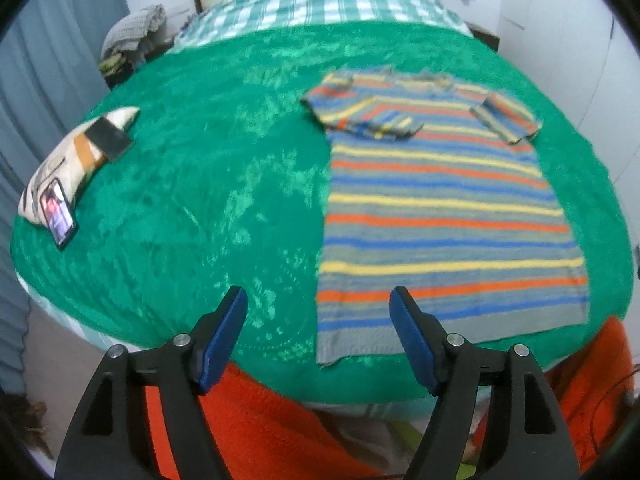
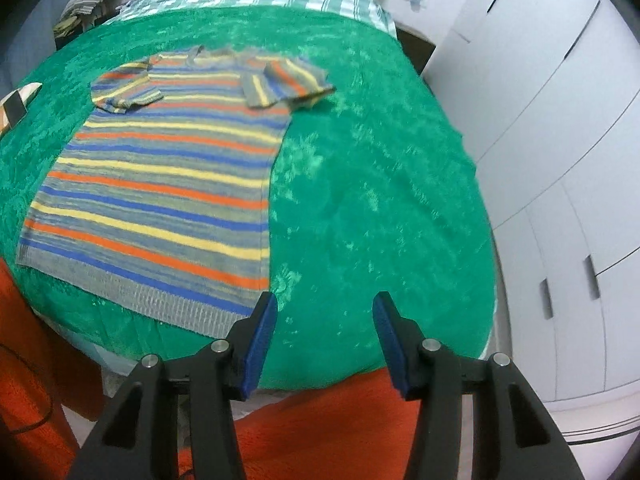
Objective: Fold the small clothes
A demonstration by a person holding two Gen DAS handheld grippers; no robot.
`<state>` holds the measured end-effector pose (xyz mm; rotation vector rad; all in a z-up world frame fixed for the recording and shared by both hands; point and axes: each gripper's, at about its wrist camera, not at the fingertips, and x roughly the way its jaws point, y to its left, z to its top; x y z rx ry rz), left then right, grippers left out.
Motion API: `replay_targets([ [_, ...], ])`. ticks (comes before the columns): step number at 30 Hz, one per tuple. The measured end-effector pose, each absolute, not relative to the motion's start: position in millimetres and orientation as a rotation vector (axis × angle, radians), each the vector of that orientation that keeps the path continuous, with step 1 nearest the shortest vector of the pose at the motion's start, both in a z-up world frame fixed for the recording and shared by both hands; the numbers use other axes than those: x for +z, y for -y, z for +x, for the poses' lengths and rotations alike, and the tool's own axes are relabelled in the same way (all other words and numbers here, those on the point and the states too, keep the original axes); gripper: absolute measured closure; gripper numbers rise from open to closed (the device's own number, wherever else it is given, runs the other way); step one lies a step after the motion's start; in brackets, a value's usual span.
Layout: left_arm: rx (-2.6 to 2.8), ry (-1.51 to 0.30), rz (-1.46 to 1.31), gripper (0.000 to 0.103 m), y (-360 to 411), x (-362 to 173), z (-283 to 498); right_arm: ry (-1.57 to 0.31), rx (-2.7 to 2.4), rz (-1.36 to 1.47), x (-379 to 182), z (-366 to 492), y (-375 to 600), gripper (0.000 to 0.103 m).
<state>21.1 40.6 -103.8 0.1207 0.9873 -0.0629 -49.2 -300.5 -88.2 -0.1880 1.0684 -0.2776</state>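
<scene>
A small striped T-shirt (image 1: 444,208), grey with orange, yellow and blue bands, lies flat on a green blanket (image 1: 200,184), hem toward me, both short sleeves folded in over the chest. It also shows in the right wrist view (image 2: 160,184). My left gripper (image 1: 320,300) is open and empty, held above the bed's near edge by the shirt's bottom left corner. My right gripper (image 2: 325,304) is open and empty, above the blanket (image 2: 380,184) just right of the shirt's bottom right corner.
A patterned pillow (image 1: 80,148) with a dark phone (image 1: 59,216) leaning on it lies at the bed's left edge. A checked sheet (image 1: 320,4) covers the far end. White wardrobe doors (image 2: 560,160) stand close on the right. An orange cloth (image 1: 260,420) is below the near edge.
</scene>
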Motion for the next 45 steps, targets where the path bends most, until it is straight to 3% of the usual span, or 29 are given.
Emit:
replay_targets([
  [15,-0.063,-0.971,0.119,0.025,-38.5,-95.9,22.2,-1.008,-0.32,-0.249,-59.4,-49.3,299.1,0.053],
  [45,-0.043,-0.981,0.152,0.025,-37.9,-104.3,19.3,-1.004,-0.337,-0.243,-56.2,-45.8,305.5,0.053],
])
